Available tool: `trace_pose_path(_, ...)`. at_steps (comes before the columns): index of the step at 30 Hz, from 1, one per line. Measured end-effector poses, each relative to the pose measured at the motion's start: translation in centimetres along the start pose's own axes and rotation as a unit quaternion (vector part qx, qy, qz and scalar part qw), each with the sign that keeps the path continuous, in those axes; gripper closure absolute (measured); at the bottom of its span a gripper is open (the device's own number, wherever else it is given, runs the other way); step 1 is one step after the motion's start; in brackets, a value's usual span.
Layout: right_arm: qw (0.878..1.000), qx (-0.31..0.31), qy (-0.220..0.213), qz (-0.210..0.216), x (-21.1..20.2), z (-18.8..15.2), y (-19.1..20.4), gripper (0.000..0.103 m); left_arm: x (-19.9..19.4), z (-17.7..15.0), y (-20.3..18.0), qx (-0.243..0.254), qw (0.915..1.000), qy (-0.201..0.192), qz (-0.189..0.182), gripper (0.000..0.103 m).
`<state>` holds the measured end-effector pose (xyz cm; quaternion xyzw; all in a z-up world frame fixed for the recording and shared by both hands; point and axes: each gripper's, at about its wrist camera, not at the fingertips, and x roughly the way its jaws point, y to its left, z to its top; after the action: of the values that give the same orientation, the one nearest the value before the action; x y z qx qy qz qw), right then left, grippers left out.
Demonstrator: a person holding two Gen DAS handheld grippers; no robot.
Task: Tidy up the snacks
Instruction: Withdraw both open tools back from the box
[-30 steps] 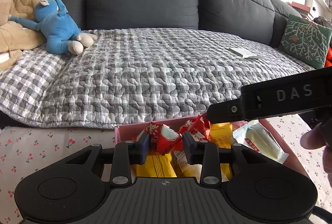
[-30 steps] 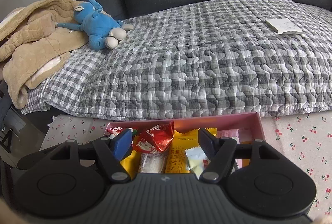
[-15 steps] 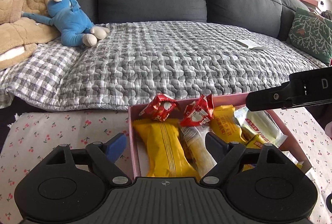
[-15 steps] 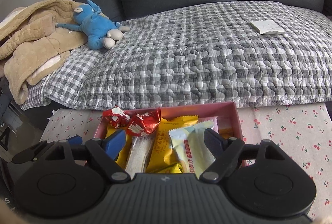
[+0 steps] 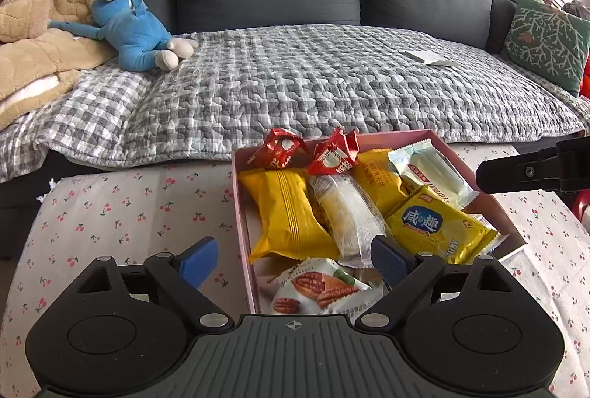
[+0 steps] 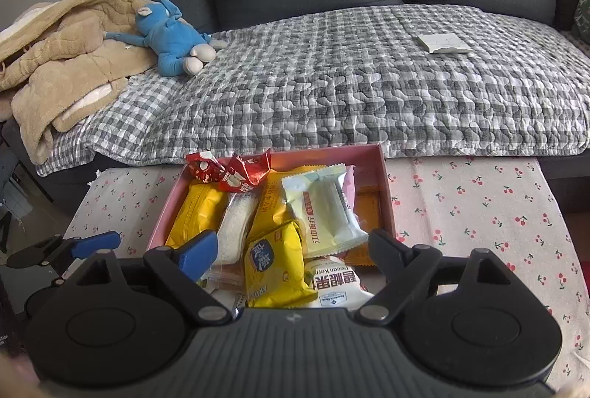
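A pink box (image 5: 236, 213) (image 6: 383, 184) full of wrapped snacks sits on the cherry-print tablecloth. Inside lie two red candies (image 5: 280, 153) (image 6: 243, 171), a yellow pack (image 5: 287, 213), a clear-wrapped cake (image 5: 346, 213), a pale green pack (image 6: 320, 210), a yellow cracker pack (image 5: 435, 228) (image 6: 274, 265) and a pecan pack (image 5: 317, 291) (image 6: 339, 282). My left gripper (image 5: 293, 259) is open and empty above the box's near left edge. My right gripper (image 6: 291, 250) is open and empty above the box's near end. The right gripper's finger shows in the left wrist view (image 5: 531, 171).
The tablecloth (image 5: 121, 213) (image 6: 479, 213) covers the low table around the box. Behind it is a dark sofa with a grey checked quilt (image 5: 313, 77), a blue plush toy (image 5: 136, 29), a tan blanket (image 6: 62, 59), a green cushion (image 5: 545, 40) and a paper (image 6: 444, 42).
My left gripper let go of a red candy into the box and opened. Both grippers have pulled back and risen, so more of the box shows.
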<state>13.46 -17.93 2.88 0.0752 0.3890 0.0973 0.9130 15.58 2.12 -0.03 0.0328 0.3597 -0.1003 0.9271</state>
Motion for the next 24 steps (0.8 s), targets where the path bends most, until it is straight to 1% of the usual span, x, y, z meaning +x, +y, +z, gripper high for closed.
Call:
trace_pose_path(7, 1.0, -0.005, -0.004, -0.004, -1.7, -2.3, -0.5, 0.01, -1.8, -2.3, -0.1, -0.008, 0.9999, 0.011, 0.003, 0.006)
trace_pose_path(10, 1.0, -0.007, -0.004, -0.006, -2.3, -3.7, -0.6, 0.008, -2.5, -3.6, -0.1, -0.006, 0.9998, 0.017, 0.013, 0.005)
trace_pose_path(15, 0.999, -0.032, -0.009, -0.001, -3.5, -6.0, 0.0, 0.004, -3.7, -5.1, -0.3, -0.011, 0.9991, 0.031, 0.027, 0.005)
trace_pose_path(20, 0.999, -0.033, -0.008, 0.002, -4.3, -8.2, 0.4, 0.0, -5.4, -6.0, -1.6, 0.014, 0.9982, 0.034, 0.047, 0.005)
trace_pose_path(24, 1.0, -0.027, -0.001, -0.009, -4.4, -9.9, -0.2, 0.0, -6.5, -6.8, -2.3, 0.009, 0.9982, 0.034, 0.048, 0.003)
